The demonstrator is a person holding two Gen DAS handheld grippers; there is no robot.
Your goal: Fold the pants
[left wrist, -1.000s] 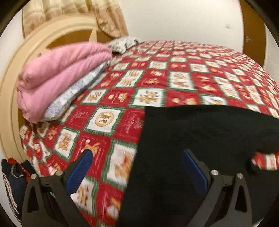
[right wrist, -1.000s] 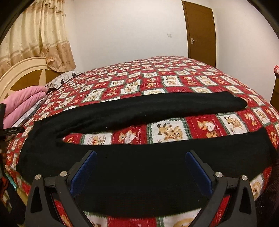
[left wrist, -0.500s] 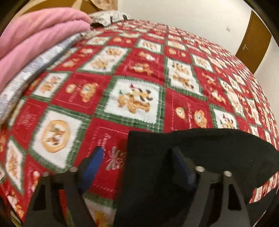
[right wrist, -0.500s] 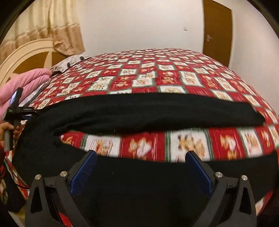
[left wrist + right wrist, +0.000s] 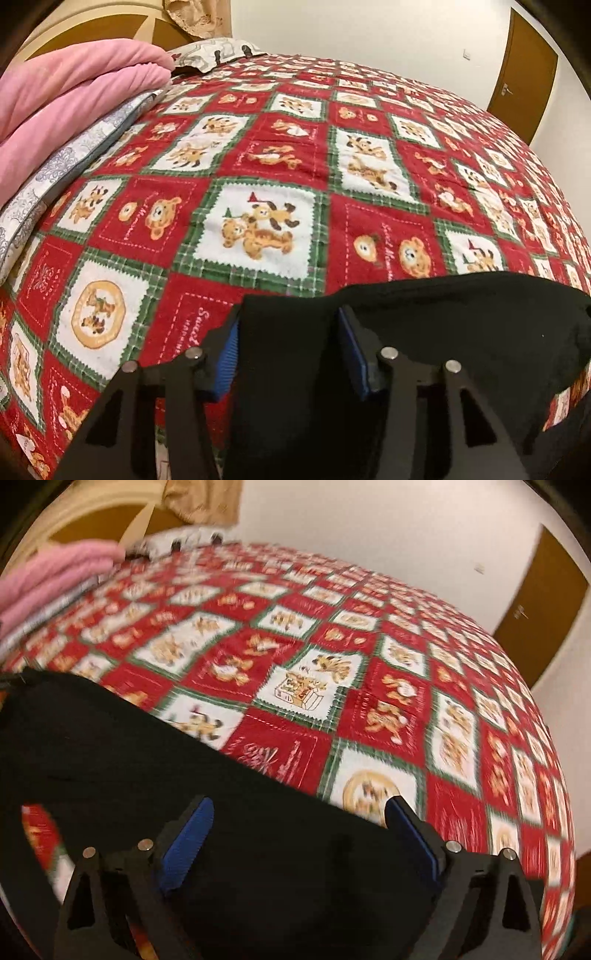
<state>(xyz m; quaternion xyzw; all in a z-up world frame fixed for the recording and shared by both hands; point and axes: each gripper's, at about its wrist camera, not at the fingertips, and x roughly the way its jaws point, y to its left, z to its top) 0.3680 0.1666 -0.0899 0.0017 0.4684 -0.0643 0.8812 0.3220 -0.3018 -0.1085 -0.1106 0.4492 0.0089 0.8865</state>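
Note:
The black pants (image 5: 443, 332) lie on the red patchwork bedspread (image 5: 258, 166) near its front edge. My left gripper (image 5: 288, 347) is closing on the pants' left end; a thick fold of black cloth fills the gap between its blue pads (image 5: 227, 354). In the right wrist view the pants (image 5: 129, 746) run from the left to under my right gripper (image 5: 299, 834). That gripper is open, and its blue pads (image 5: 188, 842) stand wide apart over the cloth's far edge.
A folded pink blanket (image 5: 74, 110) on a patterned grey one (image 5: 55, 173) lies at the left by the cream headboard (image 5: 92, 26). A pillow (image 5: 214, 51) is at the back. A brown door (image 5: 524, 62) stands at the right.
My left gripper has moved onto the pants' end and its jaws have narrowed around the cloth. My right gripper has swung forward and lower over the pants; the view is blurred.

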